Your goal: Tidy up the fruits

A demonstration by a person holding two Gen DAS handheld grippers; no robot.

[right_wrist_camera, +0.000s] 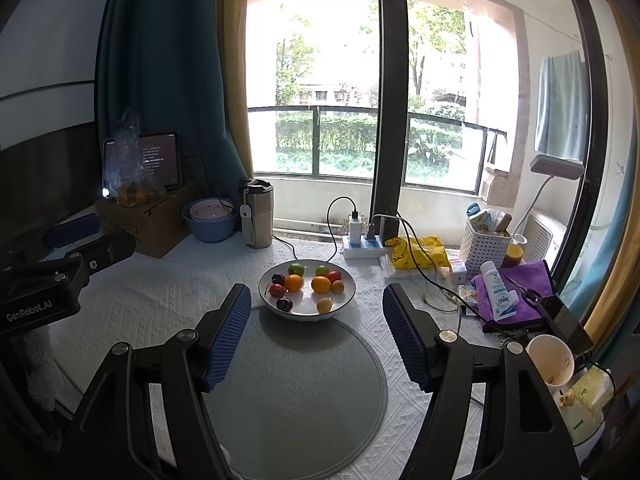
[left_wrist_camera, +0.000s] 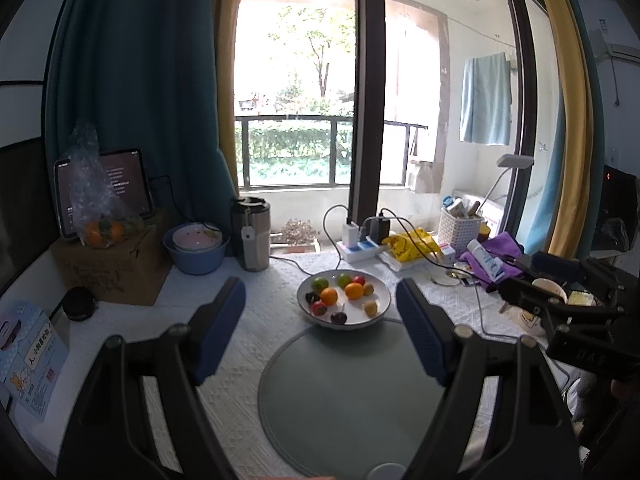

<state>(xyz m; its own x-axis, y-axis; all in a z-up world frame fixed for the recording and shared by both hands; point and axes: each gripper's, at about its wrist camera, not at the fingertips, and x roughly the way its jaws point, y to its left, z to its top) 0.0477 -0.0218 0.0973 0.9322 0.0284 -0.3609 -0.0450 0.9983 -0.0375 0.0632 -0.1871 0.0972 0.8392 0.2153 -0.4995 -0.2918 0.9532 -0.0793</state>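
A white bowl (left_wrist_camera: 382, 300) (right_wrist_camera: 348, 280) holds several small fruits: two oranges (left_wrist_camera: 329, 296) (right_wrist_camera: 293, 282), green ones (left_wrist_camera: 320, 283), red ones, dark cherries (right_wrist_camera: 284, 304) and yellow ones (right_wrist_camera: 324, 305). It stands on the white tablecloth just beyond a round grey mat (left_wrist_camera: 348, 396) (right_wrist_camera: 296, 392). My left gripper (left_wrist_camera: 320, 312) is open and empty, above the mat, short of the bowl. My right gripper (right_wrist_camera: 316, 320) is open and empty, also above the mat, short of the bowl. Each gripper's body shows at the edge of the other's view.
At the back left are a cardboard box (left_wrist_camera: 112, 268) with a tablet and a bag of oranges (left_wrist_camera: 100, 232), a blue basin (left_wrist_camera: 196, 252) and a steel tumbler (left_wrist_camera: 252, 234). A power strip (left_wrist_camera: 360, 246), yellow bag, white basket (right_wrist_camera: 482, 246), purple cloth (right_wrist_camera: 516, 292) and cup (right_wrist_camera: 550, 360) crowd the right.
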